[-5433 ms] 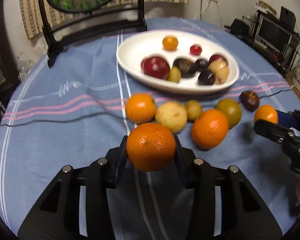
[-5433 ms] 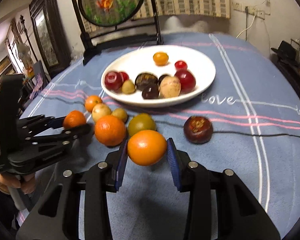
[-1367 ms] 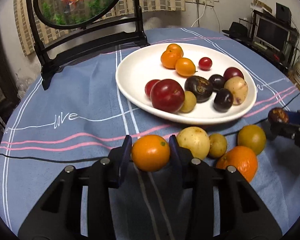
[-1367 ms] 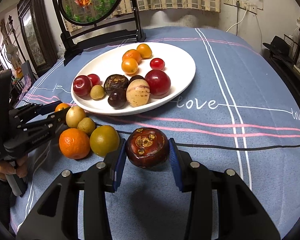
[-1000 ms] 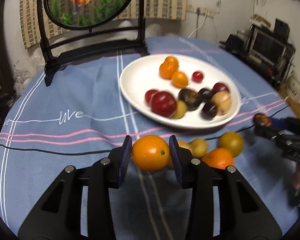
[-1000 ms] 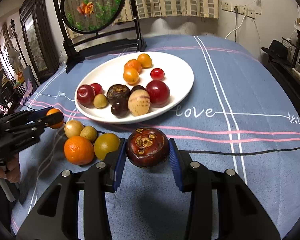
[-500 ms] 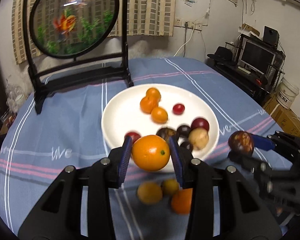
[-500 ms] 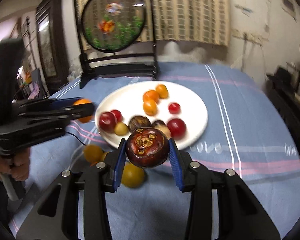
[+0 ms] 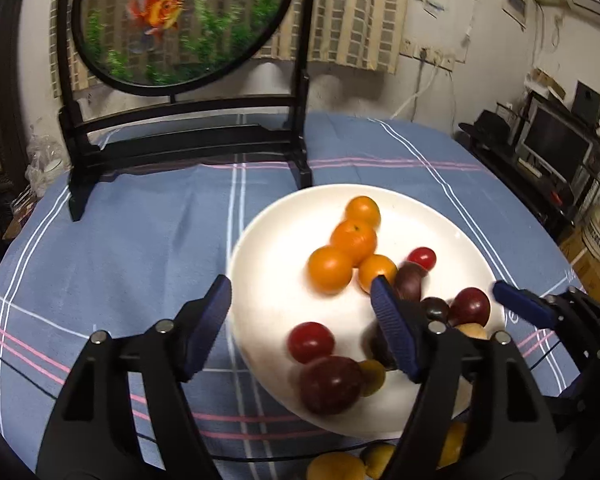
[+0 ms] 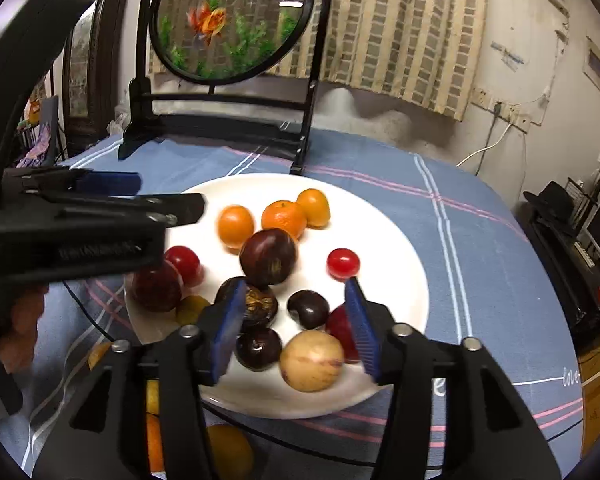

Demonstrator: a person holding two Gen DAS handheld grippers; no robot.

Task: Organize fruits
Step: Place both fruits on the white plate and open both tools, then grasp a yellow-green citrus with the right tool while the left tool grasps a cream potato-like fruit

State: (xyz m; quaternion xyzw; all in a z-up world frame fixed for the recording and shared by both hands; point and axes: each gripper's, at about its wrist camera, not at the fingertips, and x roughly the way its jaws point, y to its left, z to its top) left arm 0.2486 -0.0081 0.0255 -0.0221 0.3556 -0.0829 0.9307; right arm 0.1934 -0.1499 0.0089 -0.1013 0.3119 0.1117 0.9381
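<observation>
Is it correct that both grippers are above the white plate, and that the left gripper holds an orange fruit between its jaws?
Not quite. Both grippers are above the white plate, but the left gripper holds nothing: the left wrist view shows its jaws opening, with the orange fruit lying on the plate beyond them. The right gripper is also empty.

fruits [image 10: 268, 258] on plate [image 10: 396, 240] | plate on tablecloth [image 10: 480, 248] | screen stand [image 10: 220, 120] behind plate

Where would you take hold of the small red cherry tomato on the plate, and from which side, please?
Grip the cherry tomato across its widest middle, coming from above. It is small and round, so it may roll; it sits apart on bare white plate, leaving room for a finger on each side.
</observation>
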